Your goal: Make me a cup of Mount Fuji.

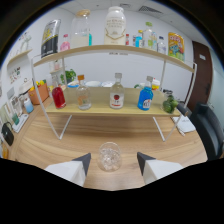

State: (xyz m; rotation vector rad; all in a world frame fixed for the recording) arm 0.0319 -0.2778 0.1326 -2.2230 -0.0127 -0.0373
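A clear glass (109,156) with ice in it stands on the wooden table (60,140), between my two fingertips with a gap at each side. My gripper (113,161) is open around it. Beyond the glass, the lower shelf (100,110) carries a bottle of red liquid (58,94), a clear bottle with an orange cap (83,95), a clear bottle with a red label (116,93) and a bottle of blue liquid (145,96).
A white-framed two-tier rack stands on the table; its top shelf (115,49) holds jars, bottles and packets. An orange pot (39,92) and small items sit to the left. A dark chair (207,125) stands to the right.
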